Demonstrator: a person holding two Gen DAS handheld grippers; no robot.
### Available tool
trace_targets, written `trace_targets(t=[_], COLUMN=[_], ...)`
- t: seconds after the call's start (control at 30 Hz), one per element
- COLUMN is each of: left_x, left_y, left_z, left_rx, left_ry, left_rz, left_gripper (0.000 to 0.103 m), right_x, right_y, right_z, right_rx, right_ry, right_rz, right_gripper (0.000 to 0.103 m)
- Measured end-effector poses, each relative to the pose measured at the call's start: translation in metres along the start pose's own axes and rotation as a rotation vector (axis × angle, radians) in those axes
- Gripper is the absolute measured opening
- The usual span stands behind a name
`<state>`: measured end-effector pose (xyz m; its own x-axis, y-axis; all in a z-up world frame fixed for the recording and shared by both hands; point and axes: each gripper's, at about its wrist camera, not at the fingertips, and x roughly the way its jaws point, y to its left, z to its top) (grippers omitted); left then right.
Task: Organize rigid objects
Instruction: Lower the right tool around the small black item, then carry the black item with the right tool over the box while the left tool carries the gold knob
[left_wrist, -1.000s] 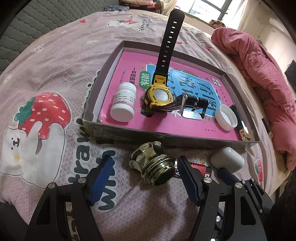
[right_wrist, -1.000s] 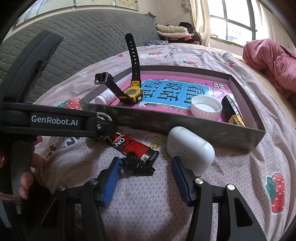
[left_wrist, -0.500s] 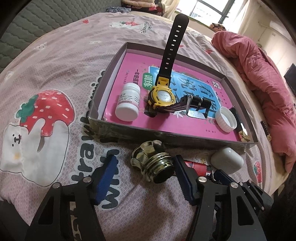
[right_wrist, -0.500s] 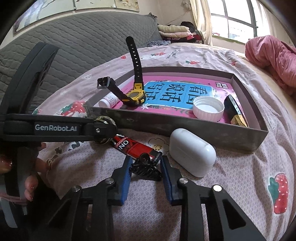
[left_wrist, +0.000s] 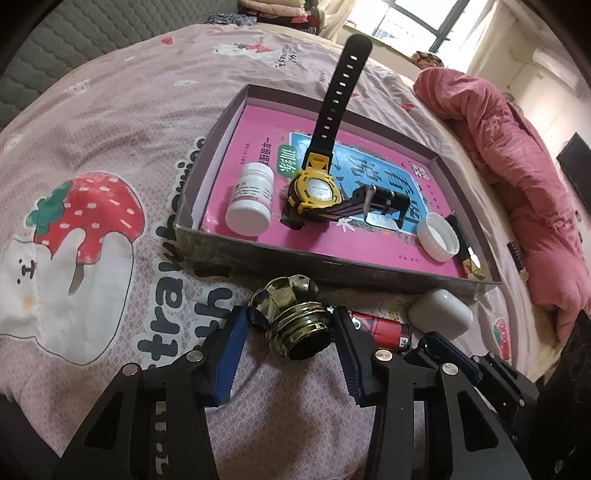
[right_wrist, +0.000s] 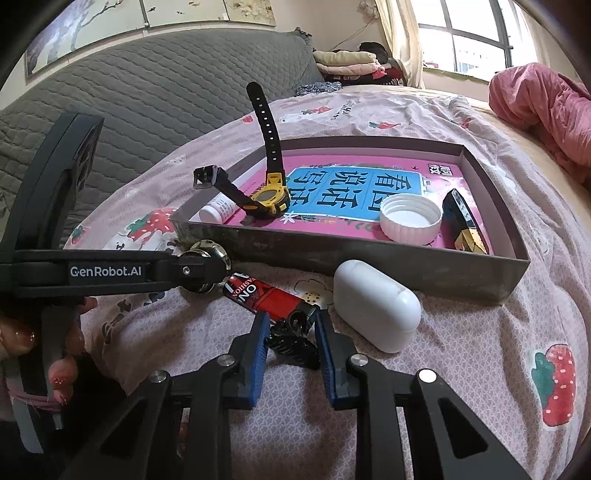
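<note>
Left-wrist view, left to right. Strawberry-print bedsheet (left_wrist: 92, 206) under everything. Shallow grey box (left_wrist: 369, 267) set on it, lined with a pink book cover. Inside the box: white pill bottle (left_wrist: 251, 201) lying on its side near the left wall; yellow-and-black wristwatch (left_wrist: 316, 190) just beside it, one strap standing upright; white cap (left_wrist: 438, 238) open side up, further right; small black-and-gold item against the right wall, type unclear.

In front of the box, on the sheet: dark metallic knob (left_wrist: 291, 319) between the blue pads of the left gripper (left_wrist: 290, 334). Jaws closing, both pads at or nearly at the knob's sides; firm contact cannot be told. Right of it: red lighter (left_wrist: 384, 328), then white earbud case (left_wrist: 441, 314) near the box's front corner.

Right-wrist view. Far left: a hand (right_wrist: 55, 347) on the left gripper's handle. Centre: right gripper (right_wrist: 290, 334) with jaws closing, nearly together, pinching a small black hair claw clip (right_wrist: 293, 341) lying on the sheet, touching the lighter's end. Earbud case just to the right. Pink quilt (right_wrist: 543, 99) bunched at far right.
</note>
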<state>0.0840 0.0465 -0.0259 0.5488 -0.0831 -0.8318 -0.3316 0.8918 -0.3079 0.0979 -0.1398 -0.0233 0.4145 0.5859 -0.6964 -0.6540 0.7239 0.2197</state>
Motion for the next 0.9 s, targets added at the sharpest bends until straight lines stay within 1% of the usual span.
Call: trace_targets(t=[0.43, 0.9], left_x=[-0.020, -0.038], left_y=[0.000, -0.013], left_z=[0.001, -0.001], left_rx=[0.005, 0.036], left_ry=[-0.044, -0.072], left_rz=[-0.005, -0.020], left_gripper=[0.048, 0.048], right_x=[-0.009, -0.025], right_y=[0.003, 0.001], right_z=[0.003, 0.010], right_rx=[-0.014, -0.008], right_ry=[-0.033, -0.098], right_rz=[0.023, 0.015], right_gripper=[0.025, 0.025])
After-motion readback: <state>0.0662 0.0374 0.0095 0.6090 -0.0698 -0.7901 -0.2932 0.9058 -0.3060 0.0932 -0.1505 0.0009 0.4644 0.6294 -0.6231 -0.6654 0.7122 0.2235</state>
